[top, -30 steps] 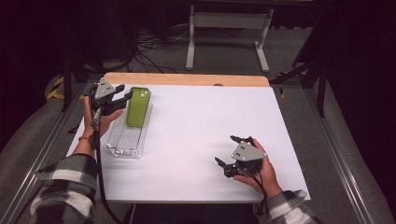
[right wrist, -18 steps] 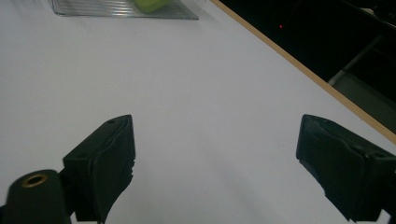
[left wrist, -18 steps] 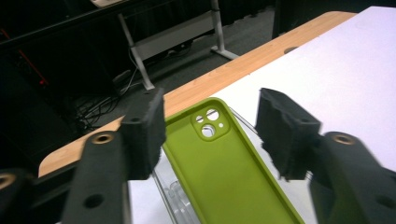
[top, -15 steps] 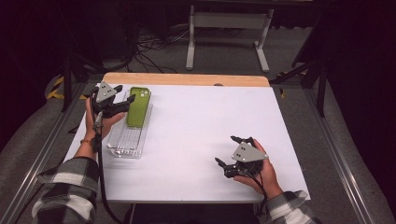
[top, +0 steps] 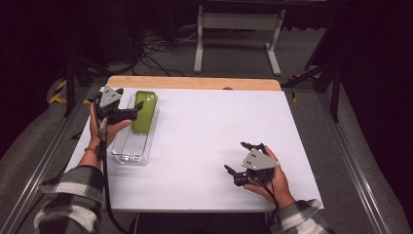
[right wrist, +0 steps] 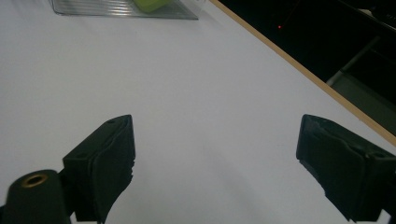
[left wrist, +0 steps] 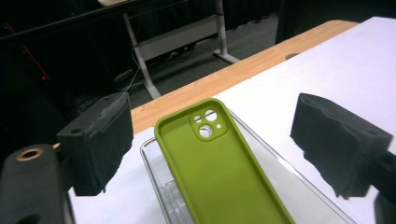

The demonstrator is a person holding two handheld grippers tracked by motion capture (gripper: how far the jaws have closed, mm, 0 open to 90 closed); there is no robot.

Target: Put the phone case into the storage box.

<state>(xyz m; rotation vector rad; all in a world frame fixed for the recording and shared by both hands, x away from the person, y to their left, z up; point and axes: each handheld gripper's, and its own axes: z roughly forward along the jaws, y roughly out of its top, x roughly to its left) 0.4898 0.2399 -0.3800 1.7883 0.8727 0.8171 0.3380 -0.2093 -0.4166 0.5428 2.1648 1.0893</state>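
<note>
Left gripper (top: 134,111) raised at the table's left edge in the left hand (top: 104,127), jaws just having opened wide, nothing pressed between them, right gripper (top: 239,158) low in the right hand (top: 272,178), jaws spread wide, plaid sleeves on both forearms

No readable text, label, brand, number or sign appears on any surface in these views.
</note>
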